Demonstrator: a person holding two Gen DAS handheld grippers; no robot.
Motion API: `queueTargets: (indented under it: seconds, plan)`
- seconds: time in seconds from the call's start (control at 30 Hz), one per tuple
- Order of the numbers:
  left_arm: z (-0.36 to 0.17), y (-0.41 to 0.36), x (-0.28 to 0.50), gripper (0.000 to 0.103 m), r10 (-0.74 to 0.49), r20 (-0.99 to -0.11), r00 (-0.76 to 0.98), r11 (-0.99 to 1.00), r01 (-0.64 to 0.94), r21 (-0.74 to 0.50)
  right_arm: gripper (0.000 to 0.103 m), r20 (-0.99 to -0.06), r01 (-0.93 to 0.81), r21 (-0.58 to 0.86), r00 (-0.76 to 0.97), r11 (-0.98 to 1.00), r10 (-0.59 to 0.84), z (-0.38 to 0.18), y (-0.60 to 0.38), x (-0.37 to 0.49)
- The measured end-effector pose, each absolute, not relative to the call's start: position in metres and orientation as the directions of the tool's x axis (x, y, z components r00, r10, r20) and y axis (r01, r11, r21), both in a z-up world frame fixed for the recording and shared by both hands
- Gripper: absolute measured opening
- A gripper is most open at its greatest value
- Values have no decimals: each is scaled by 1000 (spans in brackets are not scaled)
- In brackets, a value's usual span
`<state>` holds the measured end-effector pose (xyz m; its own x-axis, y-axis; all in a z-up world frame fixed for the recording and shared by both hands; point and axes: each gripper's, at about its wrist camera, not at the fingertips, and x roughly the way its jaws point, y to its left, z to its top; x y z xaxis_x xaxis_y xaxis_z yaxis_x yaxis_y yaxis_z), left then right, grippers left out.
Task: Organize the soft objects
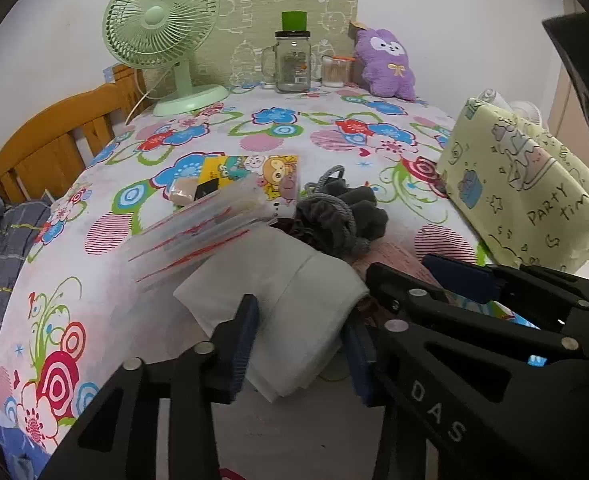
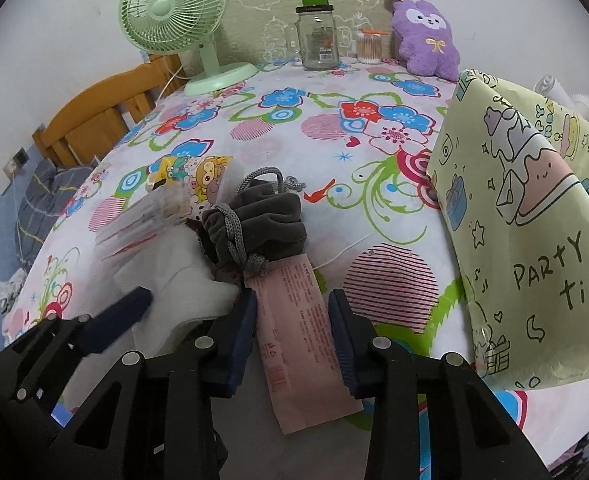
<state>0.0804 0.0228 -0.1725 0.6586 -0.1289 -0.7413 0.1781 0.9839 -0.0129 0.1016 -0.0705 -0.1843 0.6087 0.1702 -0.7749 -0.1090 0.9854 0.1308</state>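
Note:
My left gripper [image 1: 300,314] is shut on a folded white cloth [image 1: 290,280], with a blue pad pressing each side of its near end. Just to its right, my right gripper [image 2: 292,298] is shut on a flat pink packet [image 2: 300,332] that lies lengthwise between its pads. A grey drawstring pouch [image 2: 262,216] rests on the far ends of both the cloth and the packet. A purple plush toy [image 1: 386,64] leans against the back wall. All of this lies on a flowered tablecloth [image 1: 230,128].
Clear zip bags [image 1: 198,232] and a cartoon sticker card [image 1: 262,172] lie left of the pouch. A yellow-green "party" bag [image 2: 526,216] stands at the right. At the back are a green fan [image 1: 162,32], a glass jar [image 1: 292,64] and a swab pot [image 1: 336,72]. A wooden headboard [image 1: 46,144] is on the left.

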Motion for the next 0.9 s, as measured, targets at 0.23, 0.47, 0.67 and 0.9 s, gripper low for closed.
queueTargets:
  seconds: [0.23, 0.47, 0.67, 0.9]
  plan:
    - [-166, 21, 77, 14, -192, -743, 641, 975, 212, -69, 39, -766, -119, 131, 618, 984, 177, -178, -69, 97]
    - [-159, 18, 73, 8, -205, -737, 644, 973, 216, -82, 14, -755, -127, 116, 633, 985, 171, -169, -71, 93]
    - [-160, 18, 70, 8, -191, -735, 650, 975, 213, -65, 15, -754, -151, 139, 624, 979, 203, -169, -72, 91]
    - [-166, 26, 63, 8, -154, -743, 651, 978, 206, -22, 64, -756, -174, 119, 623, 978, 203, -172, -64, 86]
